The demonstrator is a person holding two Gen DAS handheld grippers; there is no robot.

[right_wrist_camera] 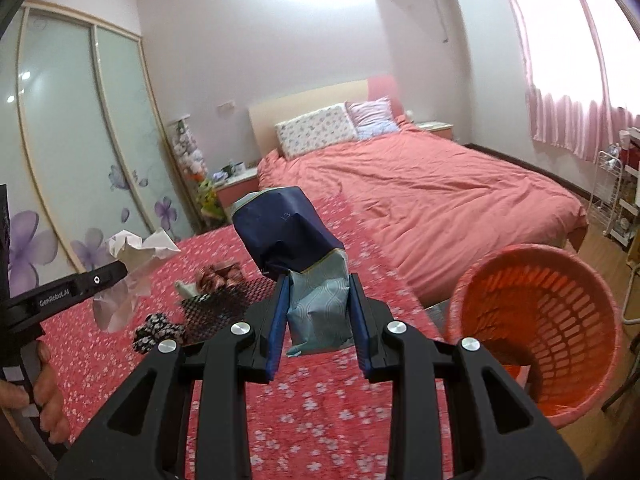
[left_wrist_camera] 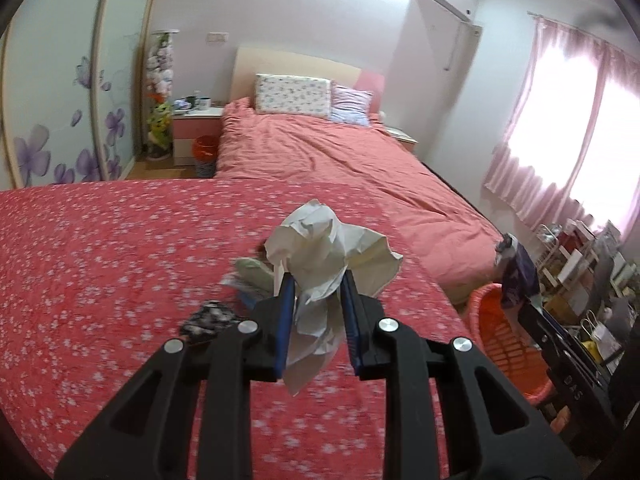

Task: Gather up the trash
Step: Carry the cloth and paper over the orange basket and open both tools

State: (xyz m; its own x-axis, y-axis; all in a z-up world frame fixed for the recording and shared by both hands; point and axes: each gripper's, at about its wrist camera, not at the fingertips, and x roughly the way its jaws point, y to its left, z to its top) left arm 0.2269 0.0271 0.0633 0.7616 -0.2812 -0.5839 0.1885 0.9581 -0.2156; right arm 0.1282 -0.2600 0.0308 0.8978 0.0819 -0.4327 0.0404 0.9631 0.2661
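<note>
Left wrist view: your left gripper (left_wrist_camera: 318,280) has its blue pads pinching a crumpled white paper (left_wrist_camera: 332,248), held clear above the floral red cloth (left_wrist_camera: 100,260) that covers the near surface. At ten o'clock from the gripper a black-and-white patterned scrap (left_wrist_camera: 208,318) lies on the cloth, and a pale wrapper (left_wrist_camera: 250,276) shows just behind the left pad, partly hidden. The orange basket (left_wrist_camera: 500,336) sits at three o'clock, off the cloth's edge, with your right gripper (left_wrist_camera: 532,298) above it, carrying something dark that is too blurred here to read. Right wrist view: your right gripper (right_wrist_camera: 318,280) is clamped on a navy and pale-blue packet (right_wrist_camera: 308,268), lifted off the cloth; the basket (right_wrist_camera: 560,320) opens at three o'clock, and what shows of its inside looks bare, though its near bottom is cut off. So I judge two pieces are in hand and none dropped yet. Left on the cloth at nine to ten o'clock are a brown crumpled wrapper (right_wrist_camera: 220,274), a dark checked sheet (right_wrist_camera: 224,308) and the patterned scrap (right_wrist_camera: 160,332); motion blur hides any smaller bits.
</note>
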